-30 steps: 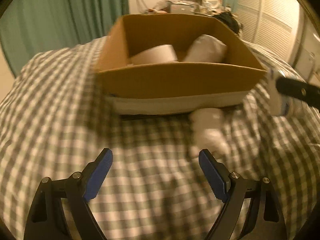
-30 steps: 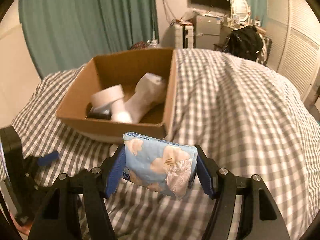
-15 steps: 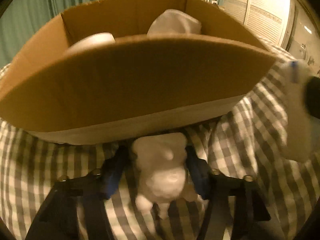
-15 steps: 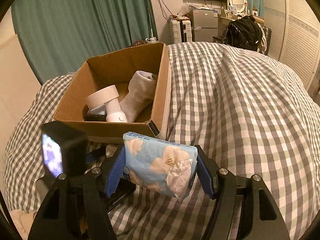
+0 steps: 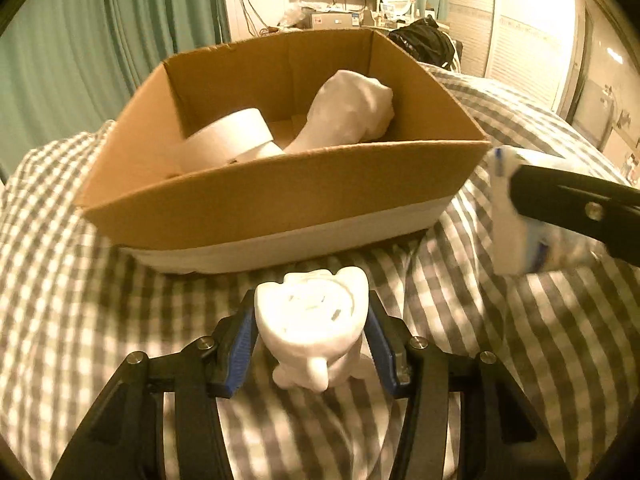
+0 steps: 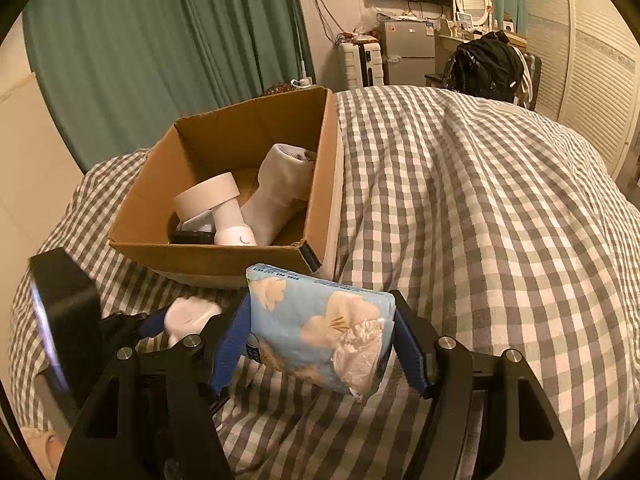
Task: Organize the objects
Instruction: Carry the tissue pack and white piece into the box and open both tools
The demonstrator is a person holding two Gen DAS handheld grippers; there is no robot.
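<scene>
My left gripper is shut on a small white figurine and holds it just in front of the cardboard box. My right gripper is shut on a blue flowered tissue pack, held near the box's front right corner. The box sits on the checked bedspread and holds a white tape roll, a white sock, a white bottle and a dark item. The figurine also shows in the right wrist view.
The bed's checked cover spreads around the box on all sides. Green curtains hang behind. A fridge, a suitcase and a black bag stand at the far wall.
My left gripper moved in to the white figurine by the box, closed on it and lifted it back. My right gripper kept hold of the tissue pack and rose a little.
</scene>
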